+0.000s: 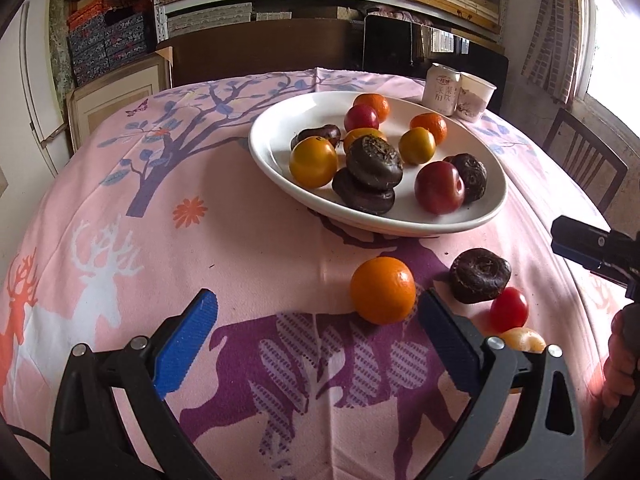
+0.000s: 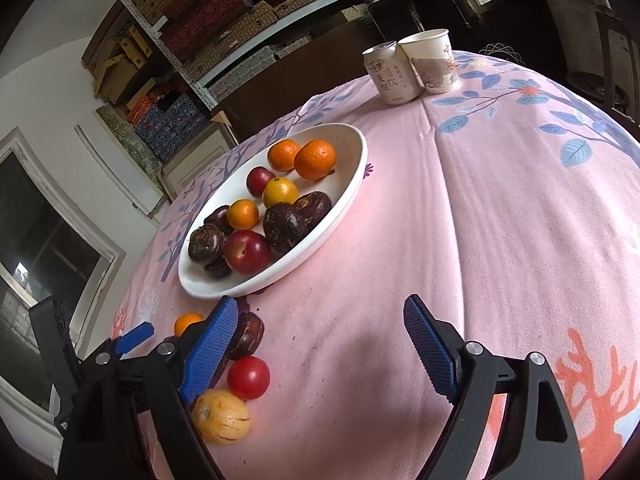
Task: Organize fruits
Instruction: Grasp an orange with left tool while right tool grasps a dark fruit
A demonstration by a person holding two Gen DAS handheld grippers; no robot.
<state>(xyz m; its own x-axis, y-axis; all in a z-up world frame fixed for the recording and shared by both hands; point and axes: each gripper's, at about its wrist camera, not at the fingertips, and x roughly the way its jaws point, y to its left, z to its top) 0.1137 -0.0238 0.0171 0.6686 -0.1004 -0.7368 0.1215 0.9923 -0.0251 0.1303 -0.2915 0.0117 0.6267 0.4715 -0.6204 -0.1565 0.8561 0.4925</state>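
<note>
Step in hand, as I read it: moving loose fruit into the plate [image 1: 280, 162]. Most is in already: oranges, plums, dark fruit. Four pieces lie on the cloth [image 1: 240, 260] in front of the plate.

Loose fruit:
- orange [image 1: 383, 290], nearest the plate's front rim
- dark fruit [image 1: 480, 276], just beside the orange
- red fruit [image 1: 509, 309], touching or nearly touching the dark fruit
- striped yellow fruit [image 2: 221, 417], closest to the person, half hidden behind a finger in the left view

Left gripper [image 1: 318, 344]: jaws wide apart, holding nothing. Orange sits just ahead, off toward the right-hand finger, not between the pads yet. Looks like the pick target.

Right gripper [image 2: 320, 348]: also wide and empty, over bare cloth. The loose fruit is all beside its left-hand finger, outside the jaws.

Next move, my guess: left gripper shifts toward the orange to centre it, advances until the pads flank it, closes, lifts, carries it to a free spot in the plate.

Watch:
- orange is round and could roll off a glancing finger
- dark fruit is close, easy to nudge
- plate is crowded, so drop gently
</note>
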